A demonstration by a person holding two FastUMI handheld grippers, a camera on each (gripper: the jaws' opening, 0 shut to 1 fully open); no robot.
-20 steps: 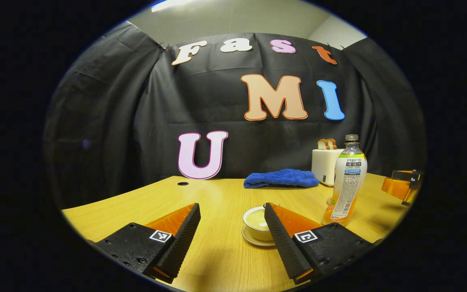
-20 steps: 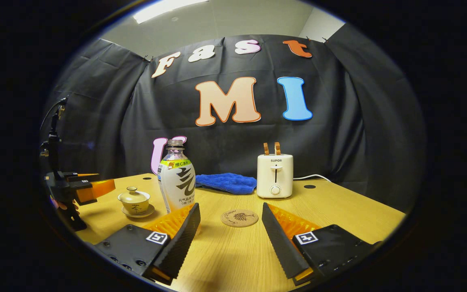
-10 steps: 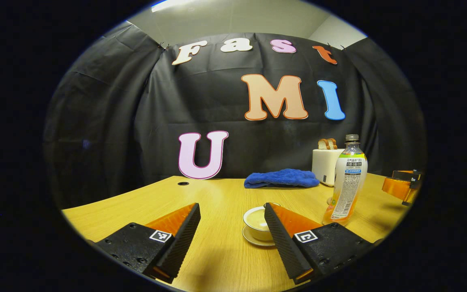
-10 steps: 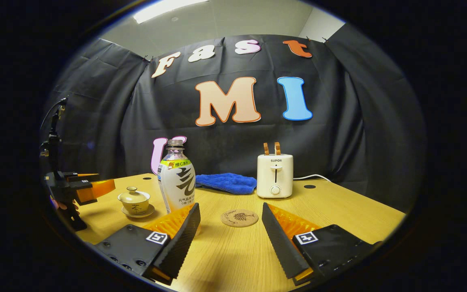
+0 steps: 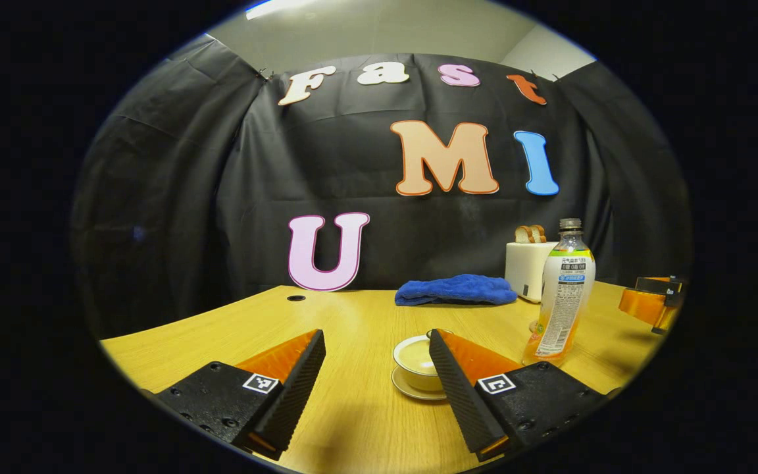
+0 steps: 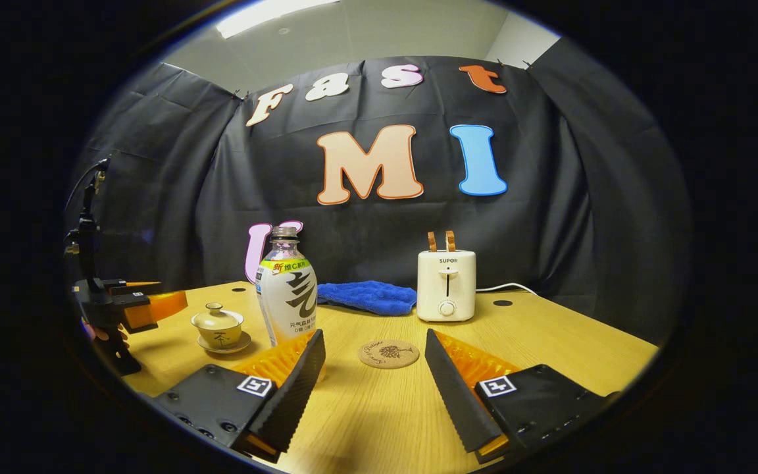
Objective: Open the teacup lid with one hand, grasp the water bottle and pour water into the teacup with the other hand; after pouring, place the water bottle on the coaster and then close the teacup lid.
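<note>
Hovering low over the wooden desk (image 5: 353,421), the left tongs (image 5: 377,339) stand spread apart with nothing between them, and the lidded teacup (image 5: 416,363) on its saucer sits just ahead, partly hidden behind one finger. In the right gripper view the teacup (image 6: 218,324) shows its lid in place, with the left tongs (image 6: 155,304) near it at the left edge, held by a hand. The right tongs (image 6: 374,338) are likewise released and grasp nothing. The water bottle (image 6: 286,295) stands upright on the desk just beyond one of their fingers, between the teacup and the round coaster (image 6: 389,353), which lies flat and bare ahead of the gap. In the left gripper view the water bottle (image 5: 564,294) stands to the right of the teacup. Farther back lie a blue cloth (image 6: 367,296) and a white toaster (image 6: 446,285) holding two slices.
</note>
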